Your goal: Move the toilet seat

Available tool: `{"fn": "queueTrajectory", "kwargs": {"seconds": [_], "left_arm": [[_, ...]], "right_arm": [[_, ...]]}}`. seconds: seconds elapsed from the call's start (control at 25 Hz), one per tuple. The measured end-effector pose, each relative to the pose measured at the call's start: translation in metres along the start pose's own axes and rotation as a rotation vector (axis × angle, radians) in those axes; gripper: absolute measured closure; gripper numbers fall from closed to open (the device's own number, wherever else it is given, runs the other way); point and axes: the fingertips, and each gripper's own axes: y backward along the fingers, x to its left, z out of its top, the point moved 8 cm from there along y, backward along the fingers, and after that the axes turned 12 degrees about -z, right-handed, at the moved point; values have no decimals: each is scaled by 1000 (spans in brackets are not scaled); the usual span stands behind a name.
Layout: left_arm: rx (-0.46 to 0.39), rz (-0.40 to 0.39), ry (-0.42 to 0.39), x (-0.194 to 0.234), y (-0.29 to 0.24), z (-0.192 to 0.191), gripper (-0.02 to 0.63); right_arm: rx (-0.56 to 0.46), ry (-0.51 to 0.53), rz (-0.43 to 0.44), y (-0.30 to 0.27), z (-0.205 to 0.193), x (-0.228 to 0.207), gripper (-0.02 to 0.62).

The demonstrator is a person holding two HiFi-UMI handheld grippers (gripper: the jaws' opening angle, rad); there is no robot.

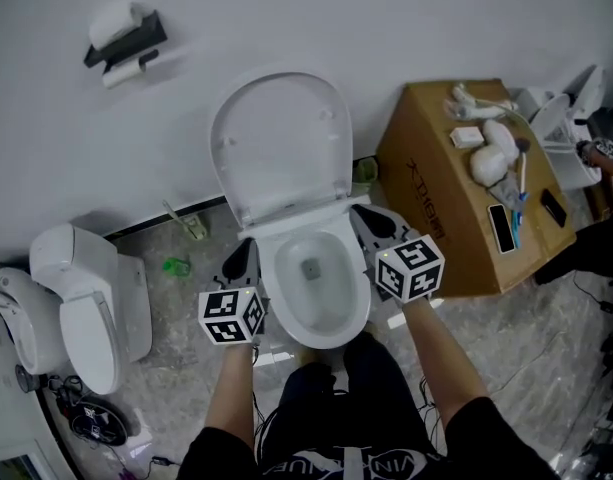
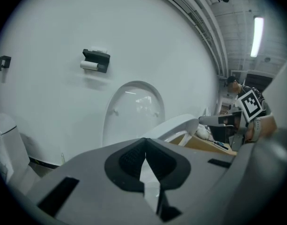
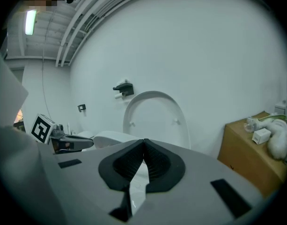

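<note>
A white toilet stands against the wall with its lid (image 1: pixel 281 143) raised upright. The seat ring (image 1: pixel 311 313) lies around the bowl below it. My left gripper (image 1: pixel 241 258) hangs beside the bowl's left rim, shut, with nothing between its pads. On the other side my right gripper (image 1: pixel 371 220) sits near the hinge end of the rim, also shut and empty. In the left gripper view the shut jaws (image 2: pixel 144 151) point at the lid (image 2: pixel 134 111) and the seat's edge (image 2: pixel 178 124). The right gripper view has its shut jaws (image 3: pixel 143 149) under the lid (image 3: pixel 155 116).
A cardboard box (image 1: pixel 426 183) with a phone, a dryer and small items stands right of the toilet. A second white toilet (image 1: pixel 86 308) is at the left. A paper holder (image 1: pixel 126 43) hangs on the wall. A green object (image 1: pixel 176 265) lies on the floor.
</note>
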Motion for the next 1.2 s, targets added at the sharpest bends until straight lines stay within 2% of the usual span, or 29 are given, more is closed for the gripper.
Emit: {"fn": "queueTrajectory", "kwargs": {"seconds": [0.16,0.32,0.6,0.68,0.84,1.2], "left_arm": [[-32,36,11,12,-14,15,603],[-26,99,-16,23,-32,34,603],[-59,212,-10,47,-70,62,603],[-42,232,-19,52,-74,64,603],[-15,258,-57,69,-90,79,603],[2,329,-70,83,-116,89,603]], "right_arm": [[-29,32,24,-23,17,-6,583],[-61,53,72,-48,34,-14,583],[-74,112,186,-103,67,-33,583],[-66,132,201,-112,70,-33,583],[-76,172,202,-138,84,-36,583],[-74,228,193,-170,96,-44,583]]}}
